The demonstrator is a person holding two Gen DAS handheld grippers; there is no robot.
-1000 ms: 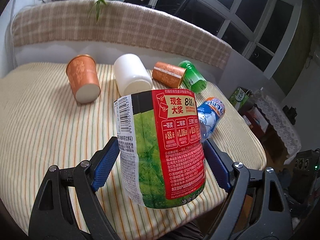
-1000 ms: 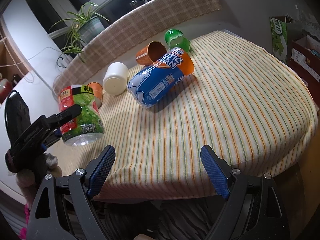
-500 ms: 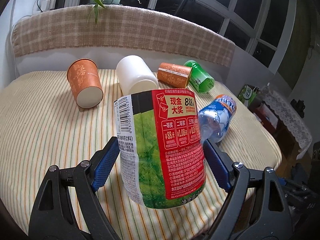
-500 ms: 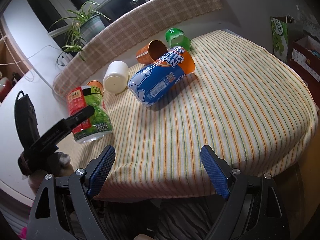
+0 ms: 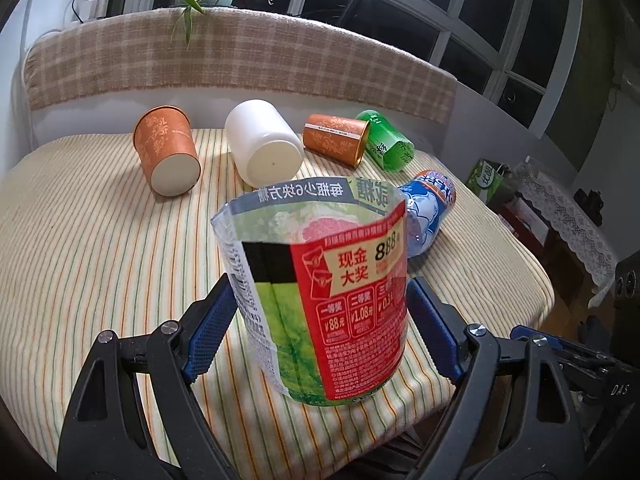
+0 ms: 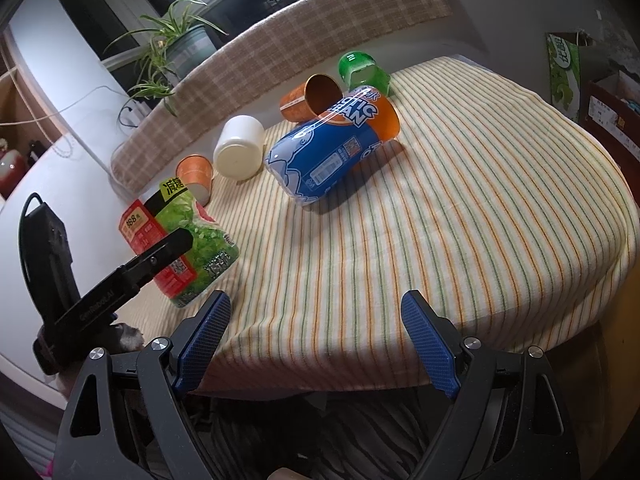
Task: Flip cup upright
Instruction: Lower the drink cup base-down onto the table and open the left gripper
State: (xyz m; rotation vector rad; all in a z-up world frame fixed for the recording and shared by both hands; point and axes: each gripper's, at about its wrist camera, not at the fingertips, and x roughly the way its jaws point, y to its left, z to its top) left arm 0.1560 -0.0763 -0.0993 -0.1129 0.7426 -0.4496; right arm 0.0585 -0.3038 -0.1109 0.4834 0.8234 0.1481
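Note:
My left gripper (image 5: 318, 328) is shut on a clear plastic cup with a red and green label (image 5: 332, 300). The cup is close to upright, mouth up, its base near the striped tablecloth (image 5: 100, 248) at the table's front edge. In the right wrist view the same labelled cup (image 6: 176, 236) leans at the left edge of the table, with the left gripper's black finger (image 6: 156, 260) across it. My right gripper (image 6: 316, 344) hangs open and empty off the near edge of the table.
Lying on their sides on the cloth are a blue and orange cup (image 6: 332, 152), a white cup (image 6: 238, 148), two orange paper cups (image 5: 168, 152) (image 5: 336, 138) and a green cup (image 6: 362, 70). A checked backrest (image 5: 240, 64) and a potted plant (image 6: 176, 48) stand behind.
The left gripper has tipped the labelled cup so that its open mouth now faces up, and lowered it toward the cloth. The right gripper has stayed where it was.

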